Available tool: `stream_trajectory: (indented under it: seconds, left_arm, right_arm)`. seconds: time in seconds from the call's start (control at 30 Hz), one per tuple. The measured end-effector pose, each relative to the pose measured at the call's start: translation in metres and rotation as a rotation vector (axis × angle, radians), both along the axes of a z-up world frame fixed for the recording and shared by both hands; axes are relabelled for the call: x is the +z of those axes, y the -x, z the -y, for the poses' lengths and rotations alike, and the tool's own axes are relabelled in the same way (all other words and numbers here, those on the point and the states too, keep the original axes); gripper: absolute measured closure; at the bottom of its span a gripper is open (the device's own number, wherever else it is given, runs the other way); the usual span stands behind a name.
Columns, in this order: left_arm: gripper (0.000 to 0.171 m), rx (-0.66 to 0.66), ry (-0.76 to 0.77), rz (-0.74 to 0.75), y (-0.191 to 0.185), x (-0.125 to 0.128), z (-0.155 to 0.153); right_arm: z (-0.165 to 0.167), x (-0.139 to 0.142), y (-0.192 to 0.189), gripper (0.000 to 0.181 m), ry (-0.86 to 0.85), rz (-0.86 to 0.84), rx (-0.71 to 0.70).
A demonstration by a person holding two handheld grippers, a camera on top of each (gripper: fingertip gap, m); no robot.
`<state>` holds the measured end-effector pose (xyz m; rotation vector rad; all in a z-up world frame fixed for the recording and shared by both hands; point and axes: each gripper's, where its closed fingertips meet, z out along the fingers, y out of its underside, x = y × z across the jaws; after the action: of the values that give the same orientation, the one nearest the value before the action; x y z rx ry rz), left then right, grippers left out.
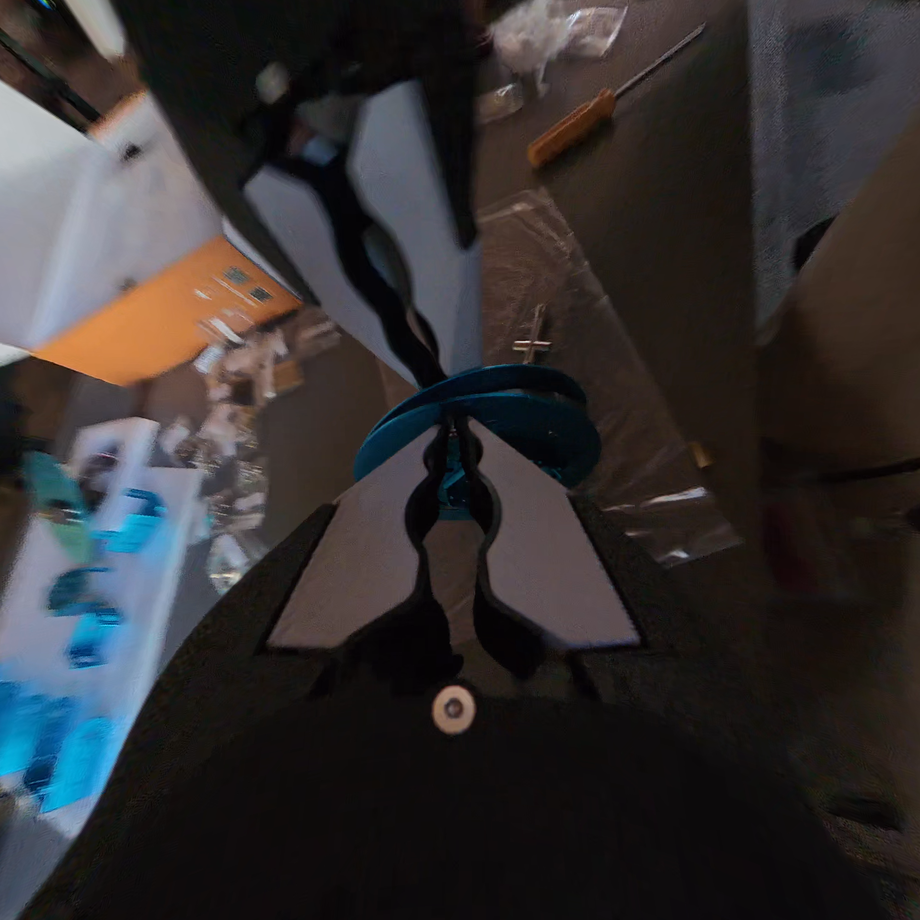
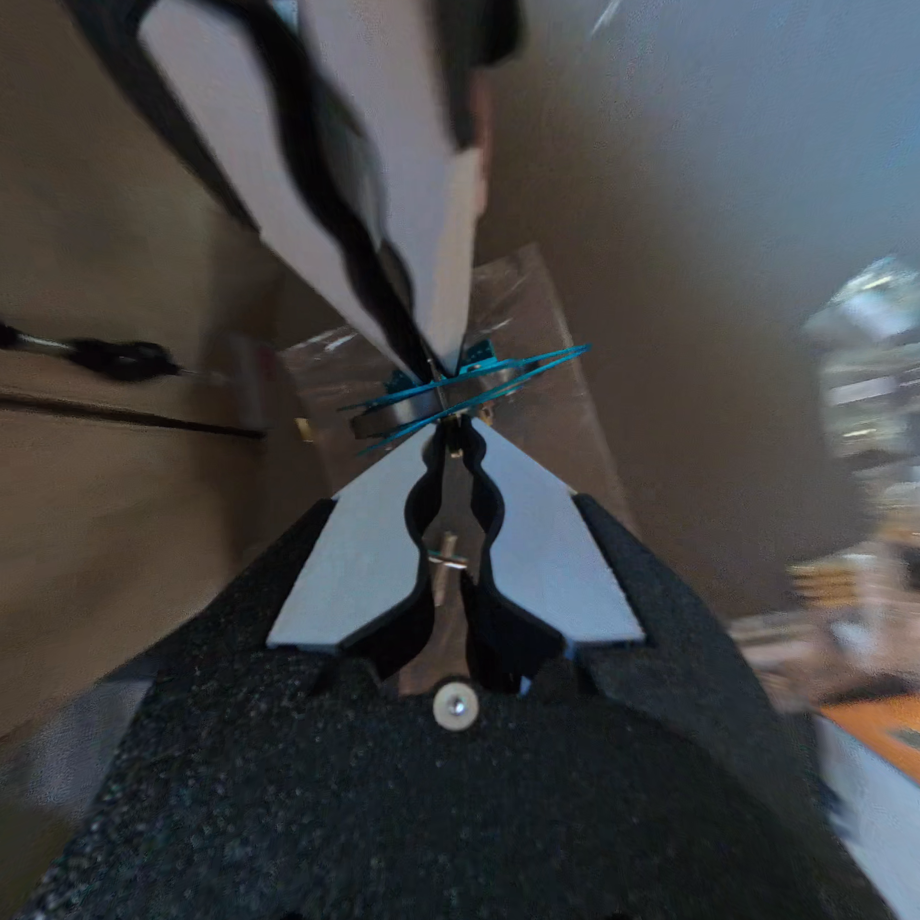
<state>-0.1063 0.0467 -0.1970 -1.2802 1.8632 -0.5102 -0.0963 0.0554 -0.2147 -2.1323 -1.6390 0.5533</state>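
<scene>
A pair of thin blue discs [image 1: 537, 433] on a small metal hub hangs above the dark table, pinched from both sides. My left gripper [image 1: 454, 423] is shut on the hub from the near side. My right gripper [image 1: 432, 376] comes down from the top and is shut on the opposite side. In the right wrist view the discs [image 2: 490, 371] show edge-on and tilted, with my right gripper [image 2: 454, 433] below them and the left gripper [image 2: 438, 368] above. A small cross-shaped metal part [image 1: 532, 344] lies on a clear plastic bag [image 1: 622, 423]; it also shows between the right fingers [image 2: 448, 560].
A screwdriver with an orange-brown handle [image 1: 572, 127] lies on the table at the back, near crumpled clear bags [image 1: 552, 35]. An orange and white box [image 1: 149, 308] and a white sheet with blue prints [image 1: 99, 597] sit to the left. A cardboard box [image 2: 99, 473] stands beside the plastic bag [image 2: 537, 308]. My left and right fingertips are right by each other.
</scene>
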Motion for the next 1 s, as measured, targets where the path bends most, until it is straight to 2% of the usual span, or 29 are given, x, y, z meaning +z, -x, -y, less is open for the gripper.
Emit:
stream_trajectory:
  seconds: [0.07,0.17,0.2,0.27,0.3,0.37,0.47,0.53,0.6,0.67,0.73,0.87,0.93,1.0]
  left_arm:
    - [0.17,-0.027,-0.17,0.037,-0.003,0.0,0.004]
    - [0.169,-0.09,-0.501,0.08,-0.005,0.001,0.005]
    - [0.169,-0.092,-0.554,0.083,-0.004,0.001,0.003]
    - [0.169,-0.076,-0.519,0.093,-0.002,0.002,0.0]
    - [0.169,-0.068,-0.455,0.099,0.0,0.002,-0.001]
    - [0.169,-0.025,-0.193,0.118,0.002,0.002,-0.004]
    - [0.168,0.04,0.32,0.097,0.006,0.002,-0.009]
    - [0.168,0.056,0.633,0.089,0.009,0.003,-0.008]
    - [0.168,0.077,0.889,0.086,0.01,0.003,-0.009]
    - [0.167,0.082,1.076,0.088,0.01,0.003,-0.009]
    - [0.169,0.084,1.214,0.078,0.011,0.003,-0.007]
    - [0.168,0.092,1.344,0.057,0.009,0.003,-0.002]
    - [0.168,0.108,1.34,0.059,0.009,0.003,-0.003]
    - [0.169,0.092,1.199,0.086,0.009,0.003,-0.002]
  right_arm:
    - [0.011,-0.001,-0.002,0.176,0.364,-0.052,-0.034]
    - [0.027,0.005,-0.003,0.176,1.079,-0.137,-0.154]
    - [0.027,0.007,-0.002,0.176,1.19,-0.191,-0.139]
    - [0.024,0.01,0.0,0.176,1.266,-0.268,-0.133]
    - [0.022,0.01,0.002,0.176,1.216,-0.288,-0.127]
    - [0.019,0.009,0.004,0.176,0.965,-0.29,-0.09]
    - [0.004,0.011,0.003,0.173,0.286,-0.239,-0.02]
    - [0.005,0.016,0.002,0.166,-0.099,-0.172,0.046]
    - [-0.006,0.018,-0.002,0.158,-0.494,-0.07,0.022]
    - [-0.012,0.012,-0.007,0.151,-0.804,0.073,0.014]
    - [-0.012,0.004,-0.004,0.148,-0.999,0.205,0.042]
    - [-0.01,0.013,0.009,0.176,-1.236,0.296,0.089]
    - [-0.013,0.013,0.008,0.176,-1.24,0.354,0.118]
    - [-0.013,0.011,0.006,0.177,-1.098,0.352,0.09]
